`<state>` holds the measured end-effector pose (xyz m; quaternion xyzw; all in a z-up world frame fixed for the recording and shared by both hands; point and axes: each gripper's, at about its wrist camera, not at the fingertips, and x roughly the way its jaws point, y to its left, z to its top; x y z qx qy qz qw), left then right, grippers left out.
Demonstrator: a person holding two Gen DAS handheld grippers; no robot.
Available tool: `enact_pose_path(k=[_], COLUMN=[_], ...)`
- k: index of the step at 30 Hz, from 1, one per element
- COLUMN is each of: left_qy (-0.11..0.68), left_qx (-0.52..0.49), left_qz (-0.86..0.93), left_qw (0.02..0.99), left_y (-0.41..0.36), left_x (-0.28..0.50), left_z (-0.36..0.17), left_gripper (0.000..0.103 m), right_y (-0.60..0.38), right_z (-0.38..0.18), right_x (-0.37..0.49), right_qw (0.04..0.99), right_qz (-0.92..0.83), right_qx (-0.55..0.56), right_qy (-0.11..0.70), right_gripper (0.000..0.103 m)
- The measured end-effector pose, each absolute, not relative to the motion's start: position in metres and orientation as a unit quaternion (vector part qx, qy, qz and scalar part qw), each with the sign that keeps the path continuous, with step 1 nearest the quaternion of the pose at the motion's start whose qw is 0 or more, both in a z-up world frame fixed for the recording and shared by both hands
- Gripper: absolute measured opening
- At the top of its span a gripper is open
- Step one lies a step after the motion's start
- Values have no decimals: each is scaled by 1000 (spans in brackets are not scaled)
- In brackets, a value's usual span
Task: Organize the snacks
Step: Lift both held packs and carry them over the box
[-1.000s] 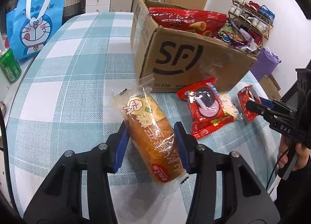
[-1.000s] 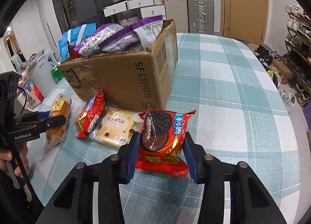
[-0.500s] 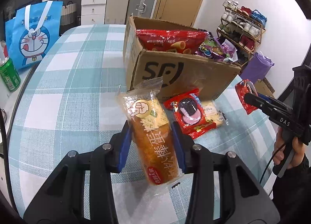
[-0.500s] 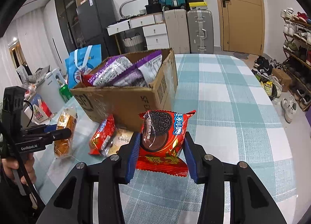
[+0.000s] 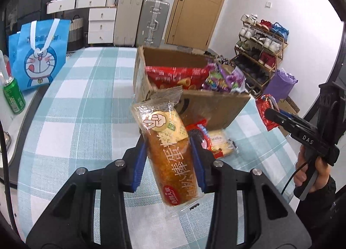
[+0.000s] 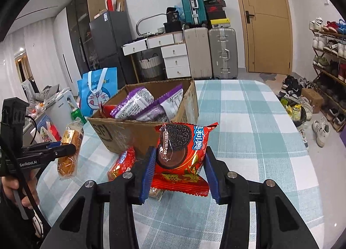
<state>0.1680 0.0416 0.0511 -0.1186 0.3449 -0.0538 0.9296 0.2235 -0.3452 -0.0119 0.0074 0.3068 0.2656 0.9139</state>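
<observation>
My left gripper is shut on a long orange bread pack and holds it in the air in front of the cardboard box. My right gripper is shut on a red Oreo pack, also lifted near the box. The box holds red and purple snack bags. A second red pack and a pale cake pack lie on the checked tablecloth by the box. The left gripper with the bread pack also shows in the right wrist view, and the right gripper in the left wrist view.
A blue Doraemon bag and a green can stand off the table's left edge. A shoe rack and a purple bag are to the right. Suitcases and drawers stand beyond the table's far end.
Both grippers have risen from the table with their packs. The left one picked the bread pack up off the cloth. The box now sits lower in both views.
</observation>
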Motion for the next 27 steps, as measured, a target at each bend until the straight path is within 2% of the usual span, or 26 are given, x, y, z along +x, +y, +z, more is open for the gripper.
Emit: enact_pose_path(k=[17,27], left_qy=[290,269], left_qx=[-133,-138], left_qz=[-48,-40], left_qw=[947,952], left_y=[58,61], left_x=[177,213], left_z=[104,136], left_gripper=[36,36], right_y=[-335,-318], right_z=[15,35], right_x=[222,236], right_qw=[923,923], right_qz=[284,300], right_qx=[29,39], right_qy=[257,239], right_gripper=[44,44])
